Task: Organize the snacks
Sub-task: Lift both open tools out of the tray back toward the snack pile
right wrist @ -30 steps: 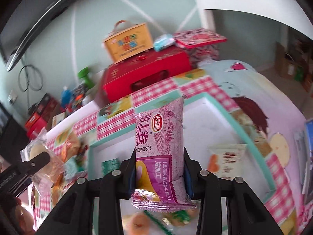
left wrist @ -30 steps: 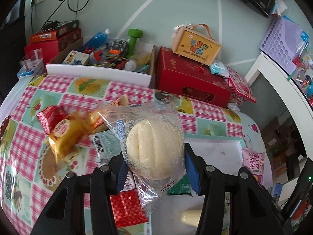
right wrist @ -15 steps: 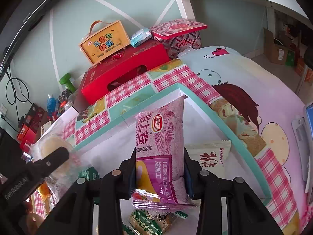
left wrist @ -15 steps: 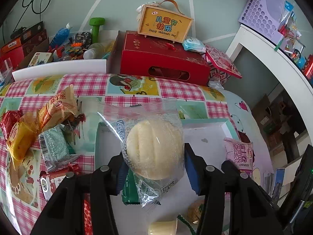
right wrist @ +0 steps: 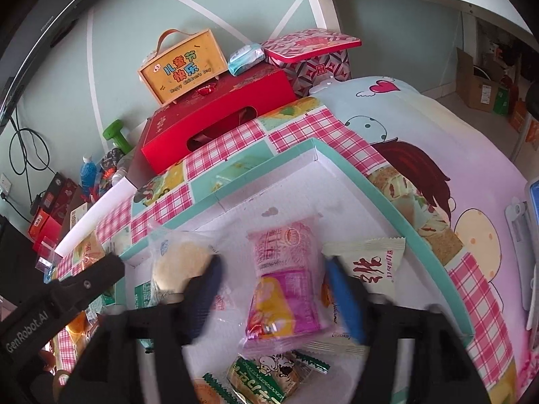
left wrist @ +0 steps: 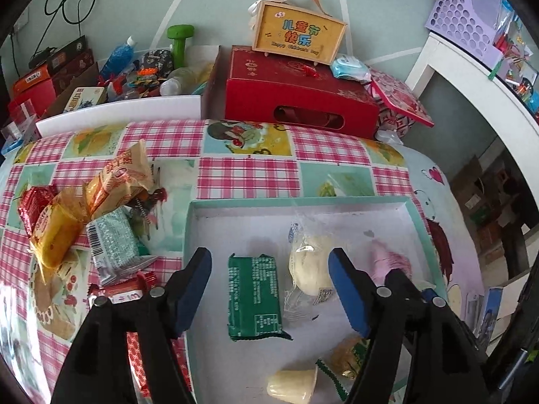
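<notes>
Lying between spread right tongs (right wrist: 273, 289): pink snack (right wrist: 286, 282).

Teal-rimmed white tray (left wrist: 414, 208); pink-white checked tablecloth (left wrist: 246, 175); dark green packet (left wrist: 254, 298); pale yellow bun in clear wrap (left wrist: 311, 264); pink-purple packet (right wrist: 286, 282); red box (left wrist: 296, 94); blue-padded black fingers (left wrist: 347, 293).

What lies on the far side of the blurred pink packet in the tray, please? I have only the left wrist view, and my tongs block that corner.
Observer: A white packet with red characters lies in the tray, right beside the pink packet.
Operator: Thank you. Do the right tongs hold the pink packet?
Observer: No. The right tongs stand open, and the packet lies flat between them.
</notes>
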